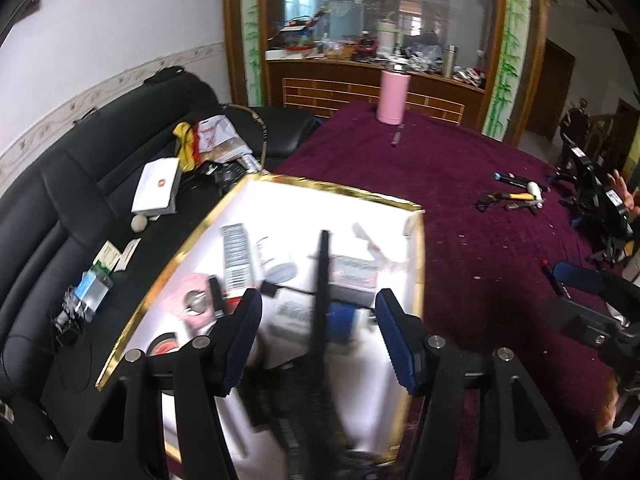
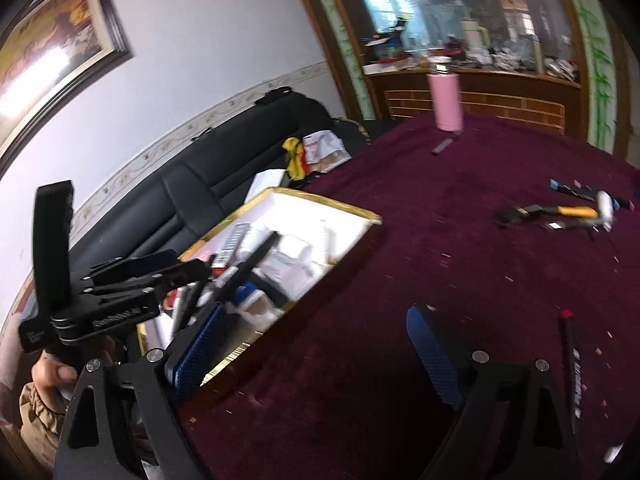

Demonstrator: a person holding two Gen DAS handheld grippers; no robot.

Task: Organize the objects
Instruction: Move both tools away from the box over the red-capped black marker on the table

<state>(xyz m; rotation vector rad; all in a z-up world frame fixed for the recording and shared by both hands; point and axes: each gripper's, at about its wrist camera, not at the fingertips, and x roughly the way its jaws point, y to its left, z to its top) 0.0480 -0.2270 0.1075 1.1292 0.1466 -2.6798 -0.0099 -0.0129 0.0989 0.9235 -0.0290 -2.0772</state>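
1. Both claws open and empty: left gripper (image 1: 318,334) with jaws parted above the gold-rimmed box (image 1: 348,190), right gripper (image 2: 316,354) with jaws wide over the bare purple cloth (image 2: 460,280).
2. Box already filled with small packets and a long black stick (image 1: 322,276), this one leaning up out of the box between the left jaws, untouched by the pads.
3. Loose things not yet stored: a cluster of pens and a yellow-handled tool (image 2: 560,212) far ahead and to the right on the cloth, long axis roughly across the view.
4. Clearly nearer to the right gripper than to the left one.
5. Also a pink bottle (image 2: 446,98) upright at the far edge, small dark pen (image 2: 444,146) lying just before it.
6. Probably next: right claw forward and to the right, jaws turned across the tool handle.
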